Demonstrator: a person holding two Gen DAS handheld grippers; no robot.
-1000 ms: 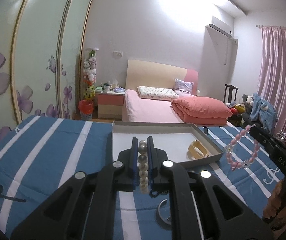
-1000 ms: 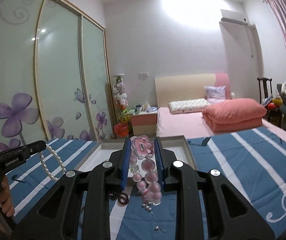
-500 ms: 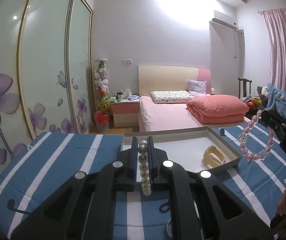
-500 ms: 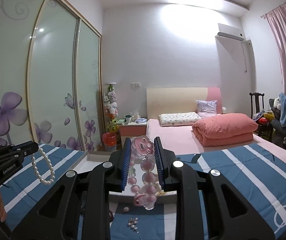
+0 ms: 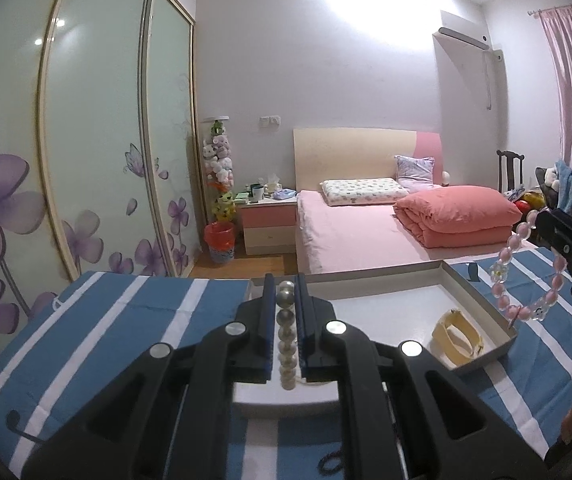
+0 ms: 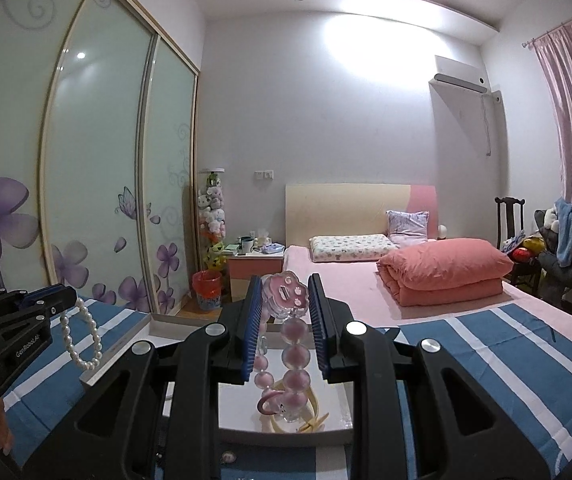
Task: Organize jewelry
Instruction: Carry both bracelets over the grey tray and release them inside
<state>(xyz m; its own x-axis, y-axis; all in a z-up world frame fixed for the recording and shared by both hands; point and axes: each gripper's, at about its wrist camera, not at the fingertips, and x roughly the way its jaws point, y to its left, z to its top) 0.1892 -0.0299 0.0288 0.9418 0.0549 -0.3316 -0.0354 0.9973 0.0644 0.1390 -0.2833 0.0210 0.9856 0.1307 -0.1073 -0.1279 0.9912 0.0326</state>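
My left gripper [image 5: 286,286] is shut on a white pearl bracelet [image 5: 286,332] that hangs between its fingers above the near left part of the shallow grey tray [image 5: 482,300]. The pearl bracelet also shows in the right wrist view [image 6: 85,340], hanging from the left gripper [image 6: 51,300]. My right gripper [image 6: 283,284] is shut on a pink bead bracelet [image 6: 294,356] with a paw charm, held above the tray [image 6: 141,332]. The pink bracelet also shows in the left wrist view [image 5: 526,280]. A cream bangle [image 5: 458,334] lies in the tray.
The tray sits on a blue cloth with white stripes [image 5: 85,320]. Small jewelry pieces lie on the cloth in front of the tray [image 6: 227,457]. A pink bed [image 5: 366,224], wardrobe doors [image 5: 85,140] and a bedside table [image 5: 267,224] stand beyond.
Both grippers have risen and moved forward with their bracelets, so they now hang over the tray. The cloth's loose pieces have dropped mostly out of view.
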